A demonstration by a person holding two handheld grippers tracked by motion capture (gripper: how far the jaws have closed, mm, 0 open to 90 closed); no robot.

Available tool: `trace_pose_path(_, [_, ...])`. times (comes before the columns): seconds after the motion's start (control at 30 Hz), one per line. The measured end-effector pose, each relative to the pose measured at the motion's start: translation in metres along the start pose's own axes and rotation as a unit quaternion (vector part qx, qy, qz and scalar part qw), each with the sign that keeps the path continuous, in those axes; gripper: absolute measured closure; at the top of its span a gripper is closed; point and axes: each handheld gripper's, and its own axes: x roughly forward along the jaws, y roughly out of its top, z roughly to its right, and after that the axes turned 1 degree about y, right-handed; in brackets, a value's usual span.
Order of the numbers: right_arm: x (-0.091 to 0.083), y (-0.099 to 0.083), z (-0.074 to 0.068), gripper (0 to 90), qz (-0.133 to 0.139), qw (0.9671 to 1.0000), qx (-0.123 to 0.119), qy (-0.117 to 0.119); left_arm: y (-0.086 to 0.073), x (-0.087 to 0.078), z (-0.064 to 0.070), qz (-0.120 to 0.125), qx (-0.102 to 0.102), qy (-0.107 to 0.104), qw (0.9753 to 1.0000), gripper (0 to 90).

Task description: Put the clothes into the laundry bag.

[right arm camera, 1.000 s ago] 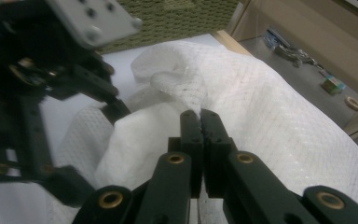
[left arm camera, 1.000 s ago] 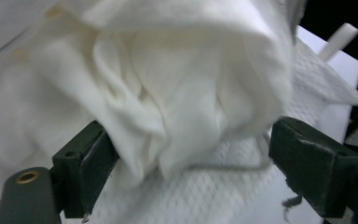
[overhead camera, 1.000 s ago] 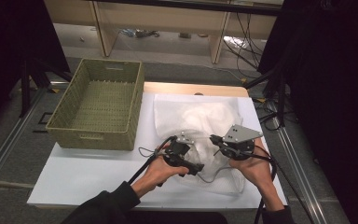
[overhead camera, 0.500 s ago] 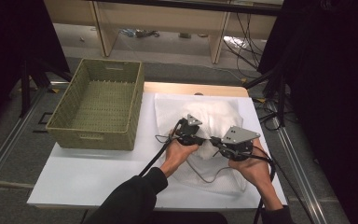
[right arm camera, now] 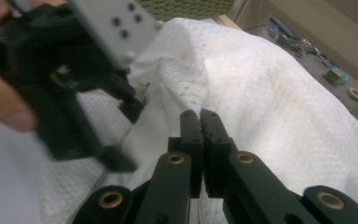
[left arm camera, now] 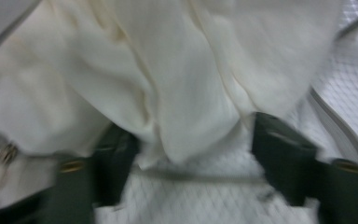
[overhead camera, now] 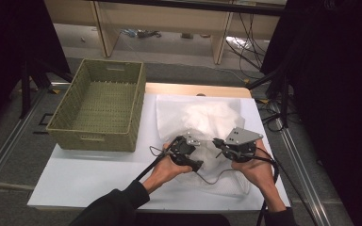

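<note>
A white mesh bag (overhead camera: 202, 117) lies on the white table (overhead camera: 89, 174) with pale cloth (left arm camera: 177, 84) inside it. My right gripper (right arm camera: 199, 114) is shut on a raised fold of the bag's mesh (right arm camera: 186, 79), near the bag's near side (overhead camera: 218, 143). My left gripper (left arm camera: 196, 158) is open, its jaws spread wide to either side of a hanging fold of the cloth, with mesh (left arm camera: 349, 79) beneath. In the high view the left gripper (overhead camera: 199, 142) sits just left of the right one, both over the bag.
An empty green woven basket (overhead camera: 139, 108) stands on the table's left part, beside the bag. Cables (overhead camera: 217, 176) trail from both grippers across the bag's near end. Low shelves (overhead camera: 169, 23) stand beyond the table, and dark curtains at both sides.
My left gripper has moved up and right over the bag toward the right gripper, then drawn back a little. The right gripper has stayed nearly still, holding the mesh.
</note>
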Motion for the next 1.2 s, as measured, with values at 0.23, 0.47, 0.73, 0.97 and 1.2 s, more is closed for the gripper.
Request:
trace_pose_path(0.23, [0.002,-0.002,-0.001,90.0,-0.005,0.9999,-0.007,0.009,0.022,0.02,-0.015,0.082,-0.053,0.027,0.9949,81.1])
trace_pose_path(0.47, [0.0,-0.003,0.0,90.0,-0.012,0.9998,-0.015,0.01,0.027,0.023,-0.022,0.078,-0.069,0.025,0.9943,68.3])
trace_pose_path(0.73, [0.005,-0.006,0.0,90.0,-0.017,0.9997,-0.006,0.013,-0.019,-0.047,-0.032,0.038,-0.024,0.056,0.9974,34.7])
trace_pose_path(0.97, [0.006,-0.005,-0.001,90.0,-0.015,0.9998,-0.009,0.014,-0.05,-0.041,-0.059,-0.031,-0.074,0.042,0.9959,31.1])
trace_pose_path(1.2, [0.004,-0.006,0.001,90.0,-0.012,0.9998,-0.005,0.011,-0.051,-0.023,-0.066,-0.028,-0.026,0.021,0.999,73.4])
